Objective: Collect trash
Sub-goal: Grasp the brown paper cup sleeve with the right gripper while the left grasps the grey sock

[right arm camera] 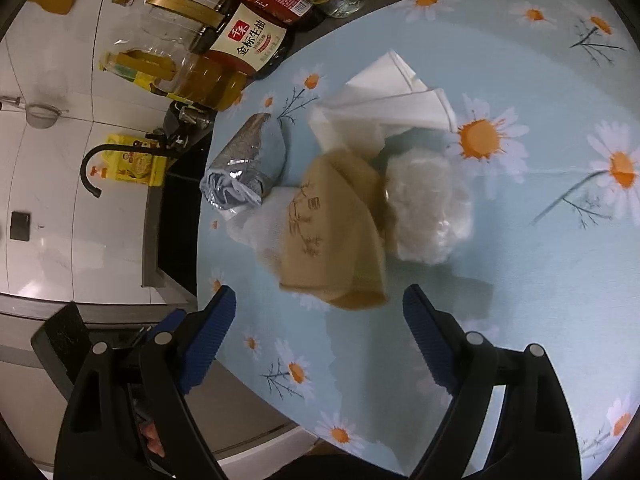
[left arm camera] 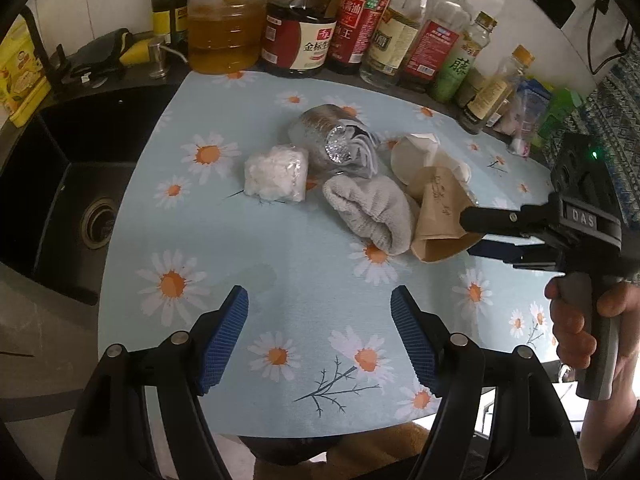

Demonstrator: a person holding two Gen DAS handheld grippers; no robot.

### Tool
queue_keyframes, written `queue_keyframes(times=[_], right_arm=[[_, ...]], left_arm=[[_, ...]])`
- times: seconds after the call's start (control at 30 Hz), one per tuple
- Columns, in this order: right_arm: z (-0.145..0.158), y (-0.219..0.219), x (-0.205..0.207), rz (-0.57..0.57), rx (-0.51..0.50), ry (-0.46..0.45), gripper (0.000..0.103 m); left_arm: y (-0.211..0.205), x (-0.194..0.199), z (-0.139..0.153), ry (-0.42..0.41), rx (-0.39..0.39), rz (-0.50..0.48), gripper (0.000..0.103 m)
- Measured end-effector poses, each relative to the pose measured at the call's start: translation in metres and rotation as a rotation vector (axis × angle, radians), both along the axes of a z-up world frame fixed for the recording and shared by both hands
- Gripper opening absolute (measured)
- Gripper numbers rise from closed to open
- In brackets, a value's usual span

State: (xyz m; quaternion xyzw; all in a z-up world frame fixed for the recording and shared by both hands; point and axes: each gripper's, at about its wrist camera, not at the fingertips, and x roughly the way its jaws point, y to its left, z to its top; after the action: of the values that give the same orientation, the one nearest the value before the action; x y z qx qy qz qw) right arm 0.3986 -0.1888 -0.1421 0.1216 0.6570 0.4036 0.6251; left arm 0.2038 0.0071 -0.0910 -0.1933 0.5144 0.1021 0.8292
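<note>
Trash, a brown paper bag (right arm camera: 336, 232) heaped with crumpled clear plastic (right arm camera: 430, 208) mid-counter (right arm camera: 540, 280), lies just ahead of the right tool (right arm camera: 318, 320), spread wide and empty, apparently to straddle it; left tool (left arm camera: 320, 336) likewise agape, empty.

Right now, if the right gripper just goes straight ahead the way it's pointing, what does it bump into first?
Probably the brown paper bag. The right gripper is open, and the bag's near edge lies just ahead between its fingers, on the daisy mat. Depth is hard to judge through the fisheye.
</note>
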Motion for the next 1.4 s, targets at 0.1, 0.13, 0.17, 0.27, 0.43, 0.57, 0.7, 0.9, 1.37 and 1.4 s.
queue_keyframes(times=[0.1,0.13,0.17,0.27,0.43,0.57,0.7,0.9,1.37,1.4], right_arm=[[-0.006,0.005,0.007,-0.005,0.003,0.007,0.085],[-0.009,0.007,0.01,-0.01,0.006,0.02,0.085],[-0.012,0.007,0.012,-0.013,0.01,0.033,0.085],[-0.023,0.008,0.018,-0.037,0.037,0.098,0.084],[-0.028,0.01,0.022,-0.043,0.026,0.119,0.061],[-0.024,0.006,0.02,-0.042,0.03,0.1,0.06],[-0.015,-0.003,0.014,-0.033,0.046,0.082,0.06],[0.006,-0.013,0.004,-0.007,0.058,0.025,0.06],[0.021,-0.077,-0.016,-0.083,-0.02,-0.079,0.06],[0.021,-0.081,-0.017,-0.092,-0.021,-0.083,0.061]], left_arm=[[0.002,-0.001,-0.003,0.011,-0.003,0.018,0.072],[0.003,-0.001,-0.004,0.015,-0.003,0.022,0.072],[0.003,-0.001,-0.005,0.021,-0.002,0.024,0.072],[0.002,0.001,-0.006,0.029,0.0,0.026,0.072],[0.001,0.005,-0.007,0.035,0.007,0.021,0.072],[0.002,0.011,-0.008,0.034,0.004,0.015,0.072],[-0.001,0.02,-0.007,0.03,0.009,-0.012,0.072],[-0.006,0.046,-0.012,0.033,0.009,-0.072,0.079],[-0.022,0.109,-0.03,0.07,0.067,-0.231,0.079],[-0.021,0.111,-0.031,0.071,0.071,-0.234,0.079]])
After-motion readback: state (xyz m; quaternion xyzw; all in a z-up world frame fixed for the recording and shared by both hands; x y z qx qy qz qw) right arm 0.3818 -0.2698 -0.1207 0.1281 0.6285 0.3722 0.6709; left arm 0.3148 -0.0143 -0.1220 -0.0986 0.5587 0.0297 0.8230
